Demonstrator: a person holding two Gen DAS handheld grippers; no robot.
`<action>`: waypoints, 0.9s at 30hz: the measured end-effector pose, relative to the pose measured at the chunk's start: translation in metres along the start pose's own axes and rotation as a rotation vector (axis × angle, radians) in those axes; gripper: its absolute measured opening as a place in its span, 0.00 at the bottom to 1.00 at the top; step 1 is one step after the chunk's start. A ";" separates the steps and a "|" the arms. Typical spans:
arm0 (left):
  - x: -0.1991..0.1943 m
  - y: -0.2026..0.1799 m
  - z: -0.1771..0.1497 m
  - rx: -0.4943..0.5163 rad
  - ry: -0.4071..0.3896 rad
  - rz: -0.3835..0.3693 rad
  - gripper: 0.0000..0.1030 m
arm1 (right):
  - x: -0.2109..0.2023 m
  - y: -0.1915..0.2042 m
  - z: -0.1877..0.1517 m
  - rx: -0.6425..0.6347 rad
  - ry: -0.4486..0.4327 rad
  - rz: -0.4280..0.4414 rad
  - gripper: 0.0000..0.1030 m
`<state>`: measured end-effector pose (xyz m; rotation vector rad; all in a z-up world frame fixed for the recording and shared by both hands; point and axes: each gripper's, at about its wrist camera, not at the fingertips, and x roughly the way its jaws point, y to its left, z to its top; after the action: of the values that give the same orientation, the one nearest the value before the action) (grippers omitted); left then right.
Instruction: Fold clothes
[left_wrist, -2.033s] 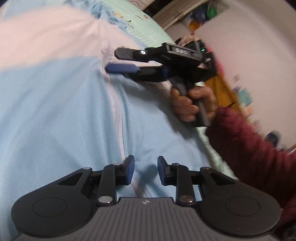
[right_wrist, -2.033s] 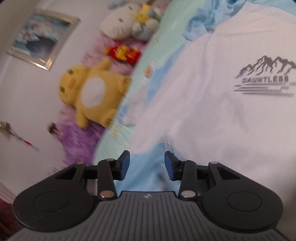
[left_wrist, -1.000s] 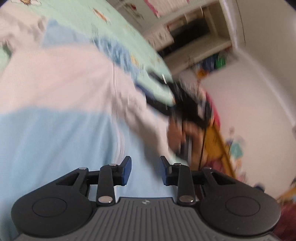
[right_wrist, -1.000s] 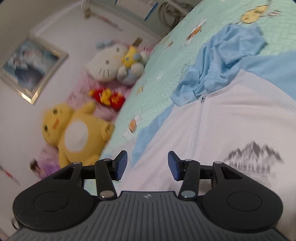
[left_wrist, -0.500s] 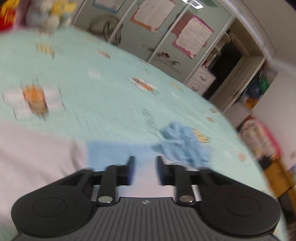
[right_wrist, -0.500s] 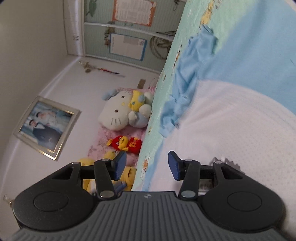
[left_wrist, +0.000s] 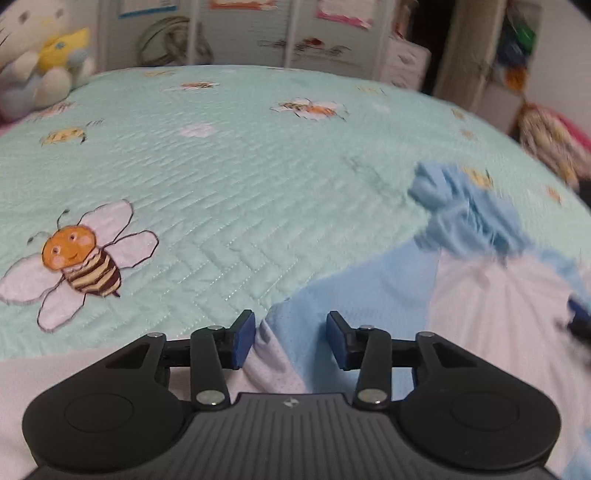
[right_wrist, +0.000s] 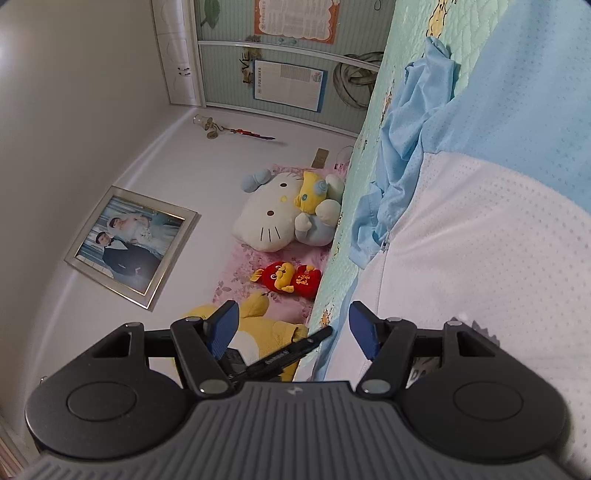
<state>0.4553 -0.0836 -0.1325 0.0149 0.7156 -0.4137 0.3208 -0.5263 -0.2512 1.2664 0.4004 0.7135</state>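
Left tool (left_wrist: 290, 339): jaws apart with a clear gap, nothing clamped. A fold of the light-blue and white mesh jacket (left_wrist: 369, 295) sits between and below the blue pads (left_wrist: 242, 338), but the pads don't close on it.

Right tool (right_wrist: 290, 332): jaws wide apart, empty. Its view is rolled sideways, so the bed runs up the right side. A thin black part crosses low between its jaws; can't tell what it is.

Jacket (right_wrist: 480, 258) lies spread on the bed's mint quilt (left_wrist: 229, 177), the one printed with bees. White panel nearest the tools, light-blue panel beyond. The bunched blue hood or collar end (left_wrist: 465, 210) is crumpled on the quilt at the far edge of the garment; blurred in the left view, sharper in the right view (right_wrist: 410, 129), with a zip line running down from it. A corner of a dark printed logo (right_wrist: 476, 325) shows behind the right tool's right finger.

Off the quilt, near the wall: white cat plush (right_wrist: 273, 214) hugging a yellow and blue toy, a red plush (right_wrist: 286, 278), a yellow plush (right_wrist: 258, 332) partly behind the right tool. Framed photo (right_wrist: 133, 245) hangs on the wall.
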 end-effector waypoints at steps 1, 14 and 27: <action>0.001 0.002 -0.001 0.009 0.003 0.005 0.33 | 0.000 0.000 0.000 -0.001 0.000 -0.001 0.64; 0.004 0.019 -0.011 0.007 0.002 0.021 0.27 | -0.002 0.000 -0.002 -0.011 0.000 -0.007 0.64; -0.169 0.187 -0.063 -0.561 -0.366 0.577 0.73 | -0.004 0.000 -0.003 -0.003 -0.005 -0.001 0.64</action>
<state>0.3704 0.1591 -0.0954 -0.3672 0.4164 0.3403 0.3158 -0.5264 -0.2523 1.2647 0.3961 0.7094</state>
